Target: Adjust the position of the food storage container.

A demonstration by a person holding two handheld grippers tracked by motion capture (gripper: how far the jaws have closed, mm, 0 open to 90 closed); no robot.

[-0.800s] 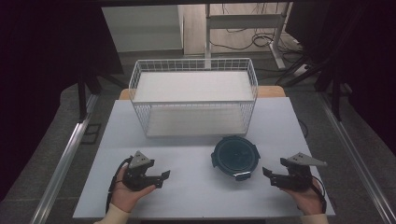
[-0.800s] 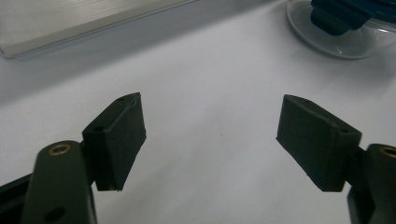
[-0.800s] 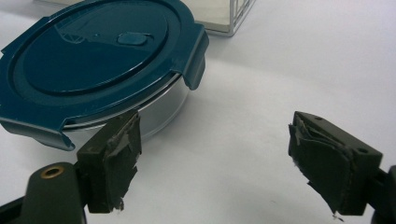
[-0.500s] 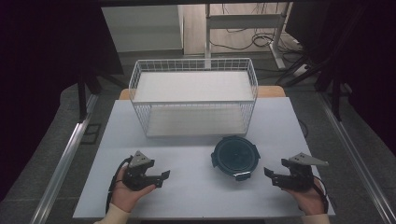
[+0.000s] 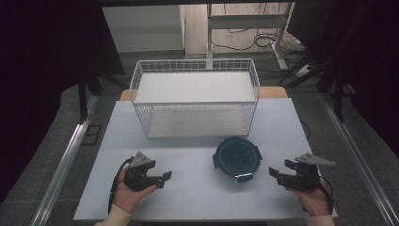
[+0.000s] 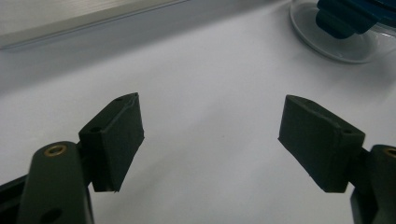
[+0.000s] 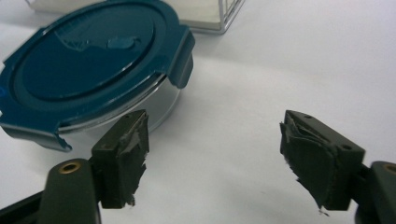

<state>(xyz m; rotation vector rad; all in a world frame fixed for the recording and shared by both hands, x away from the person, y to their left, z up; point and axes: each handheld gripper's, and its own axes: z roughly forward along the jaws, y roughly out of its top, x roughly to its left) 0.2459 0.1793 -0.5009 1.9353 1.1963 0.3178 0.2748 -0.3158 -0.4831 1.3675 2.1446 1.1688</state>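
moved: nothing — container (image 5: 236, 157) unshifted | left tool (image 5: 162, 178), right tool (image 5: 275, 174) — jaws apart, empty | writing: none legible

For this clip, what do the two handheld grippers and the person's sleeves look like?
Both the left gripper and the right gripper are black, each with a grey three-cornered plate on top and a black cable trailing by the wrist. In the gripper views the jaws carry blocky dark pads beside brass-coloured pivot rings; the right gripper's pads look frayed at the edges. A light cuff shows at the left wrist.
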